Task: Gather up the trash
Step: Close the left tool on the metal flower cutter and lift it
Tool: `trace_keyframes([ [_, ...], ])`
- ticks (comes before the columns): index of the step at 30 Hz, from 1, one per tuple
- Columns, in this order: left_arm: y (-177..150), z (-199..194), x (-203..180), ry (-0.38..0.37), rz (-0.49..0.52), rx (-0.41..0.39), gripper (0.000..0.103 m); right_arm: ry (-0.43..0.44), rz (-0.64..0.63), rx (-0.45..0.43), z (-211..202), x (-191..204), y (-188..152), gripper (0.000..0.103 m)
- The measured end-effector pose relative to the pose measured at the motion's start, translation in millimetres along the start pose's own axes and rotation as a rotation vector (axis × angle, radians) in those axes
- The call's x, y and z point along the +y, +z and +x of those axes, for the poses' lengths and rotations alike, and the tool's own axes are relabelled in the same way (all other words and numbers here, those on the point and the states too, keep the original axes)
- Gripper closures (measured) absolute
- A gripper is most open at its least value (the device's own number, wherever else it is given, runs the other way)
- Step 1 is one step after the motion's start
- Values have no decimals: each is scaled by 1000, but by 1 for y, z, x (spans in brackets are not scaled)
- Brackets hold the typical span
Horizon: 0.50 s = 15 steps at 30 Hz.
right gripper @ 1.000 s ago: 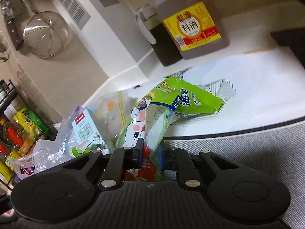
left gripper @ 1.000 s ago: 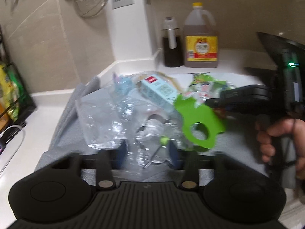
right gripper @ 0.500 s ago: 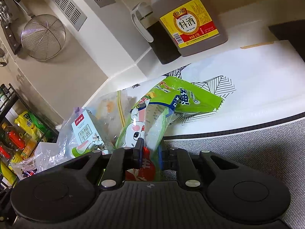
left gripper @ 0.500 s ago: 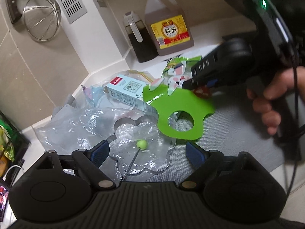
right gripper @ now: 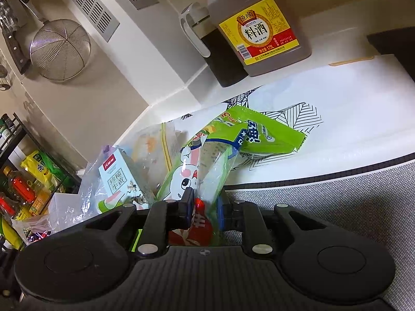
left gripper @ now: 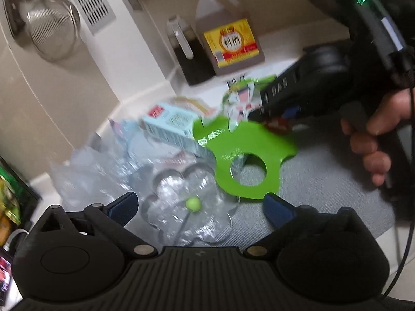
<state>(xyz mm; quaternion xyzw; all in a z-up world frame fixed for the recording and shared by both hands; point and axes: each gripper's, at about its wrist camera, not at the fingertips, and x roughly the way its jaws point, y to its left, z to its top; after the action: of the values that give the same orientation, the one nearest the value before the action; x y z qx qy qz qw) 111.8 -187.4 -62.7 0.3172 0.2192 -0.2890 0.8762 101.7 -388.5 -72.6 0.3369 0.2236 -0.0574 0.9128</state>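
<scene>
My left gripper (left gripper: 201, 203) is wide open and still opening, low over a clear plastic wrap (left gripper: 103, 171) that holds a flower-shaped metal ring (left gripper: 155, 194) and a small green ball (left gripper: 193, 204). Nothing is pinched. Just beyond lie a bright green card with a round hole (left gripper: 241, 155) and a pale blue carton (left gripper: 171, 124). My right gripper (right gripper: 205, 206), in a person's hand (left gripper: 371, 140), has its pads on a green rabbit snack bag (right gripper: 197, 165) and is easing open slightly. A second green packet (right gripper: 269, 134) lies behind it.
The trash sits on a grey mat (right gripper: 337, 194) and a white patterned board (right gripper: 350, 108). A cooking-wine jug (right gripper: 262, 31) and a dark sauce dispenser (right gripper: 220, 51) stand at the back wall. A strainer (right gripper: 61, 49) hangs on the left, above a rack of bottles (right gripper: 20, 186).
My left gripper's jaws spread much wider while it rolled and dropped closer to the clear wrap. The right gripper stayed put with the snack bag between its pads.
</scene>
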Motion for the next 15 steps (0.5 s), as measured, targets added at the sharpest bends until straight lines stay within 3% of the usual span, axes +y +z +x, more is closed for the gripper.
trace_keyframes([
  [10, -2, 19, 22, -40, -107, 35, 0, 1, 1, 0, -1, 0, 0, 82],
  [11, -2, 20, 26, -51, -134, 45, 2, 1, 1, 0, -1, 0, 0, 82],
  [12, -1, 21, 29, -57, -159, 50, 14, 1, 1, 0, -1, 0, 0, 82],
  [15, -3, 10, 30, -45, -184, 35, 14, 1, -2, -1, -1, 0, 0, 83],
])
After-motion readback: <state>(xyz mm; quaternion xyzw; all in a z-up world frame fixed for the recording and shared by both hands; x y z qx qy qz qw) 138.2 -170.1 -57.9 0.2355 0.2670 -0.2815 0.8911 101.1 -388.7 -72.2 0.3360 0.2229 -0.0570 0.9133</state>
